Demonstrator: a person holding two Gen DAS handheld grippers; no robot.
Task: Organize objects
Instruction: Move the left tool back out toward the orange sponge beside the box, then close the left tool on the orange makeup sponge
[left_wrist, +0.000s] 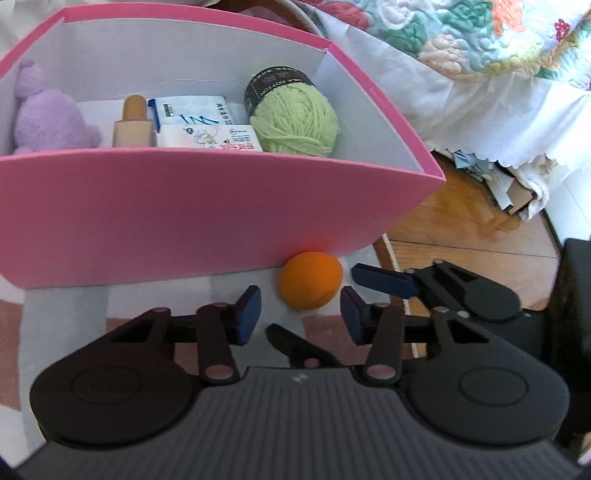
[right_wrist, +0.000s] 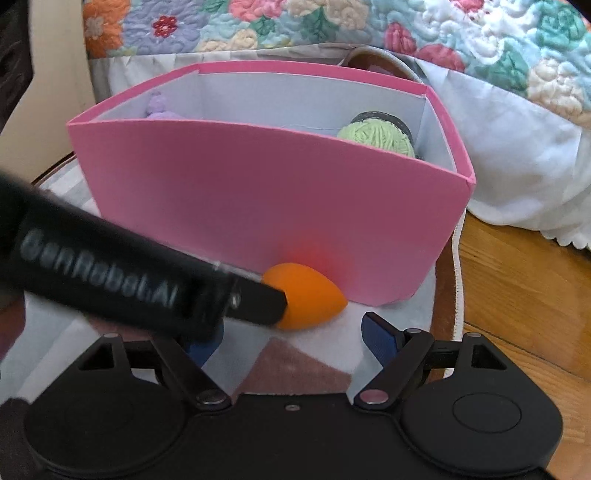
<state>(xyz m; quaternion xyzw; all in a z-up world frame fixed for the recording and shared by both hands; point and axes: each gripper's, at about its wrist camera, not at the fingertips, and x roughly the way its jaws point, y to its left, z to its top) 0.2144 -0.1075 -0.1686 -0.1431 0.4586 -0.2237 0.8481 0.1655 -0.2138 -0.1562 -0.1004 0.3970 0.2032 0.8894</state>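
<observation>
Hidden: the right tongs' (right_wrist: 291, 343) left pad sits mostly behind the black body of the left tongs (left_wrist: 299, 314), which crosses the right wrist view from the left and covers the blunt end of the sponge (left_wrist: 310, 280). From that side the box's (left_wrist: 207, 206) near wall hides everything inside except the top of the plush toy (left_wrist: 48, 114) and part of the yarn (left_wrist: 295, 118).
Hard to read: the print on the packets (left_wrist: 199, 122) is too small to make out.
Box: stiff card, pink outside and white inside, open at the top, standing on the mat (left_wrist: 66, 317).
Inside the box: a fuzzy lilac plush toy at the left, a small tan bottle (left_wrist: 133, 127) with a rounded cap, two flat white packets, and a pale green ball of yarn with a dark paper band at the right.
Sponge: orange, smooth and matte, egg-shaped with a pointed tip, lying on the mat right at the foot of the box's near wall, outside it.
Mat: soft, in grey and dusty pink patches, with a pale curved edge over the wooden floor (left_wrist: 461, 229).
Behind: a puffy flowered quilt (left_wrist: 461, 33) over a white sheet (left_wrist: 461, 110).
Left tongs: partly spread, blue pads on either side of the sponge. A gap shows at the left pad; the right pad is just beside the sponge, and the sponge is not squeezed.
Right tongs: spread wide and empty, near the sponge, with only mat between the pads.
</observation>
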